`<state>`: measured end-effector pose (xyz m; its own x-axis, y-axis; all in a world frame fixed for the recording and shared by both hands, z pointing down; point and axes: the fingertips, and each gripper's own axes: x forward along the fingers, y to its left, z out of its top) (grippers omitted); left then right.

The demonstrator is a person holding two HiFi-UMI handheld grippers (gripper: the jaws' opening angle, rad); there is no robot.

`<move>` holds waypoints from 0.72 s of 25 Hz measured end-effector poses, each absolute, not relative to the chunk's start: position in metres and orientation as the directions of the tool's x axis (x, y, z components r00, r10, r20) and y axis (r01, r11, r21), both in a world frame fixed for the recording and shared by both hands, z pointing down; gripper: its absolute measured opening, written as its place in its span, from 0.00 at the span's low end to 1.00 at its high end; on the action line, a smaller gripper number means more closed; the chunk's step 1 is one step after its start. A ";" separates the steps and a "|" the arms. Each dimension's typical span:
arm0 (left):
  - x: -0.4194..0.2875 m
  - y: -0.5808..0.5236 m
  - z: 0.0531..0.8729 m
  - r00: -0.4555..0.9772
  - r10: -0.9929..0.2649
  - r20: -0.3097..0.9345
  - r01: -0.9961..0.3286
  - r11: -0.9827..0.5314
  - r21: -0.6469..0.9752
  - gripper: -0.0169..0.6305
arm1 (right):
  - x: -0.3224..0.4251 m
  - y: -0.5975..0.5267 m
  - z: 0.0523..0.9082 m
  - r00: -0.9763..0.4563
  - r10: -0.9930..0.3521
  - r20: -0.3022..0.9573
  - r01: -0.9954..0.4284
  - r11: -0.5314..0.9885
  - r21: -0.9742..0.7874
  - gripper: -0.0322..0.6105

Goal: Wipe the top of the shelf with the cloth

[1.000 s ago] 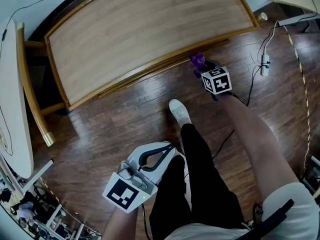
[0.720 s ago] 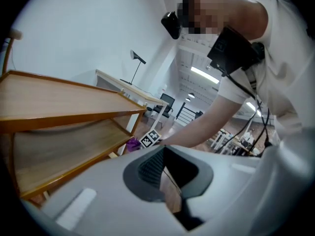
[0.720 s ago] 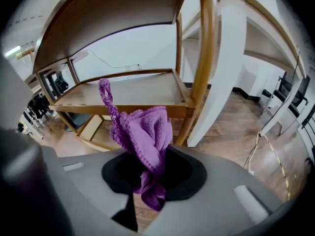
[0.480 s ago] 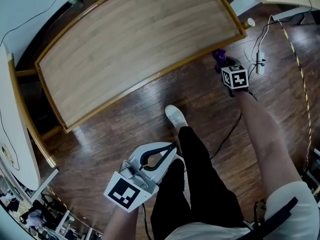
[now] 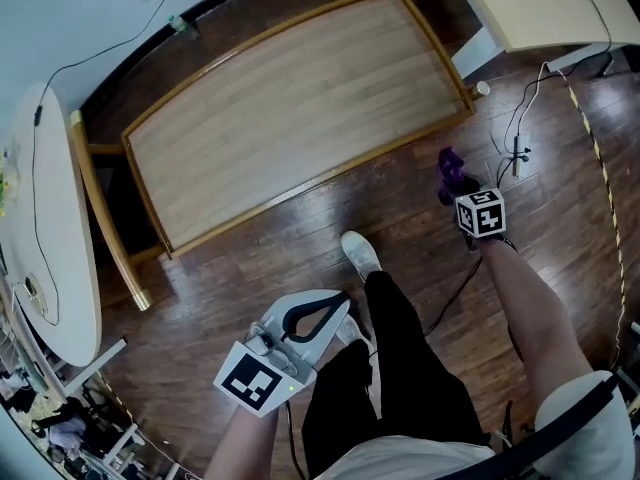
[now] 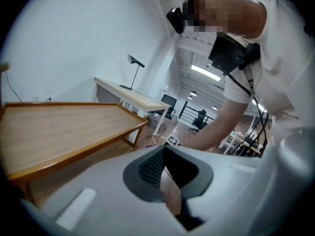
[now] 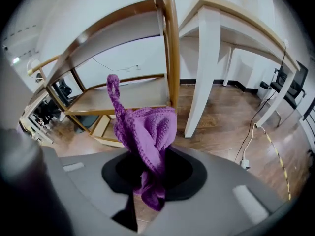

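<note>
The shelf's wooden top [image 5: 300, 108] lies ahead of me in the head view, bare, with a raised rim. My right gripper [image 5: 455, 186] hangs low over the floor off the shelf's right front corner, shut on a purple knitted cloth [image 5: 450, 166]. In the right gripper view the cloth [image 7: 147, 127] bunches up out of the jaws [image 7: 147, 163], with the shelf's corner post [image 7: 171, 48] and lower board [image 7: 128, 95] beyond. My left gripper [image 5: 343, 296] is held near my legs, shut on nothing. From the left gripper [image 6: 165, 154], the shelf top [image 6: 59, 127] spreads out at the left.
A white table [image 5: 540, 3] stands right of the shelf, its leg [image 7: 204, 68] close to the post. A round white table [image 5: 40, 238] is at the left. Cables and a power strip [image 5: 517, 153] lie on the dark wood floor. My shoe [image 5: 360, 253] is in front of the shelf.
My right gripper has carried the cloth rightward and away from the shelf's front edge, past its right corner. The head view has pulled back. The left gripper has stayed put.
</note>
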<state>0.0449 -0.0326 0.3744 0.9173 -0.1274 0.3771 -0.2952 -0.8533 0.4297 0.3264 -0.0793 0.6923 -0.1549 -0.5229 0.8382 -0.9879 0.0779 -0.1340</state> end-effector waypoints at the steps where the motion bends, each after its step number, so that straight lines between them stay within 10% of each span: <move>1: 0.042 -0.030 0.366 0.918 -0.138 0.372 -0.300 -0.854 0.425 0.05 | 0.318 -0.069 0.680 -0.177 -0.530 0.829 -0.984 0.089 -0.153 0.21; 18: -0.119 0.183 0.223 0.911 -0.302 0.279 -0.390 -0.852 0.350 0.05 | 0.163 0.227 0.360 -0.313 -0.763 0.566 -0.930 0.124 -0.347 0.21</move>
<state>-0.1191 0.1833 0.2233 0.9114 -0.3022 0.2794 -0.3897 -0.8519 0.3498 0.1634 0.2271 0.3595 -0.3133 -0.7627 0.5658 -0.9295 0.1242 -0.3473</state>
